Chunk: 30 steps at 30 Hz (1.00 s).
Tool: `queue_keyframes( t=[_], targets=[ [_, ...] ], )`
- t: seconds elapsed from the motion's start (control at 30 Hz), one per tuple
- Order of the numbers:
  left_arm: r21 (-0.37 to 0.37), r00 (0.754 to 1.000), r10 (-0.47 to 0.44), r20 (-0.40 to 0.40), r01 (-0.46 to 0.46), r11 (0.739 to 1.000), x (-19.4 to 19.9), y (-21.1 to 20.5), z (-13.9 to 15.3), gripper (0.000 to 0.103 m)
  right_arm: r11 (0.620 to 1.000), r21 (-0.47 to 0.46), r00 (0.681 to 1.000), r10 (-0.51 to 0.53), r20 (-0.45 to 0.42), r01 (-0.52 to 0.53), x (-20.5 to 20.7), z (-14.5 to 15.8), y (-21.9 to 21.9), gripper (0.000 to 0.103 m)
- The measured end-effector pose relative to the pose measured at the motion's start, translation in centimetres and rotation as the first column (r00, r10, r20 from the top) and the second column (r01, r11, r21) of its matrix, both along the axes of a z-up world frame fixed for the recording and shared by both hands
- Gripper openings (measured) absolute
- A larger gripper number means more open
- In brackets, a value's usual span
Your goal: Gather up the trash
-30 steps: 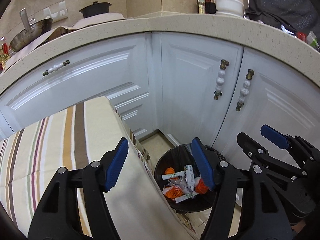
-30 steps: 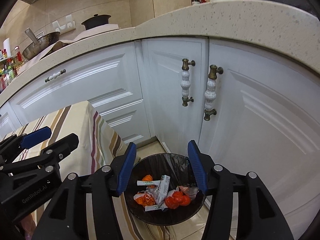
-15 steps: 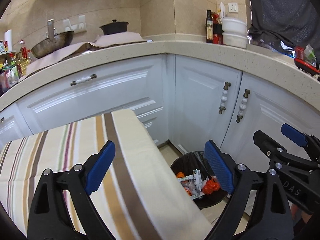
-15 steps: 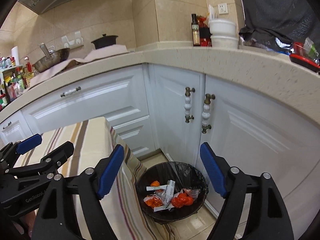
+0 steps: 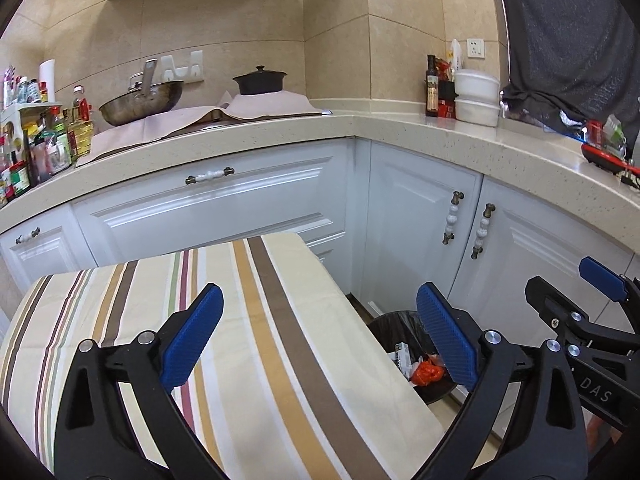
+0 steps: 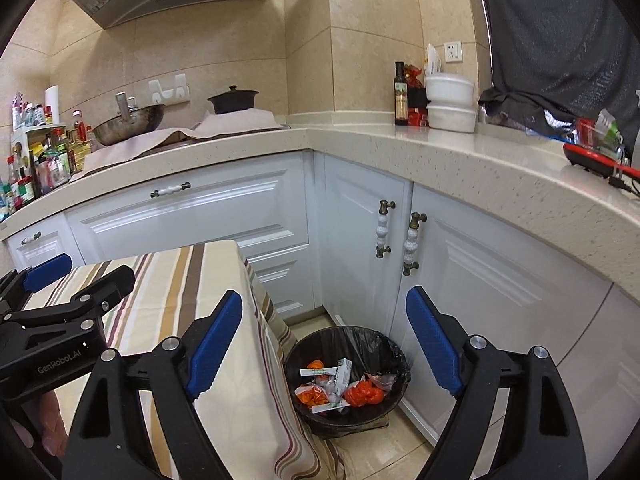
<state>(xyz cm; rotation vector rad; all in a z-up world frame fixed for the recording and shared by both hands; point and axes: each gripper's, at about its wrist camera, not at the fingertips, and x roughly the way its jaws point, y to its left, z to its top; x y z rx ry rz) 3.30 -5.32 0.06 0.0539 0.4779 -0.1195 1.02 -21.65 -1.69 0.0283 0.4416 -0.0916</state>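
A black-lined trash bin (image 6: 345, 333) stands on the floor between the striped table and the white cabinets. It holds orange wrappers (image 6: 362, 394) and a white-green carton (image 6: 342, 374). My right gripper (image 6: 324, 312) hovers well above and behind the bin, its jaws opening with nothing between them. My left gripper (image 5: 318, 312) hangs over the striped tablecloth (image 5: 260, 320), its jaws also opening and empty. In the left wrist view the table edge hides half of the bin (image 5: 394, 322), and the orange trash (image 5: 428, 372) shows by the right pad.
White cabinets (image 6: 224, 216) wrap the corner under a speckled countertop (image 6: 460, 160). On it stand a wok (image 6: 128, 118), a black pot (image 6: 232, 100), bottles (image 6: 48, 156), white tubs (image 6: 450, 102) and a red item (image 6: 592, 156). A hand (image 6: 52, 420) holds the left gripper.
Both grippers have risen and drawn back from the bin, which now looks smaller and lower. Both pairs of jaws have spread wider. More of the table and countertop shows.
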Motion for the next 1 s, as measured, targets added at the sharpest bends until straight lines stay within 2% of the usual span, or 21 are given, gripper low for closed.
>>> queue_keyframes(
  t=[0.43, 1.0],
  targets=[
    [-0.028, 1.0, 0.002, 0.028, -0.001, 1.0, -2.7, 1.1, 1.1, 0.096, 0.999, -0.036, 1.0, -0.002, 0.029, 0.003, -2.8, 1.1, 1.3, 0.083],
    [-0.043, 1.0, 0.007, 0.021, -0.006, 0.999, -3.1, 1.5, 1.1, 0.096, 0.999, -0.041, 0.999, -0.002, 0.032, 0.004, -3.4, 1.2, 1.5, 0.083]
  ],
)
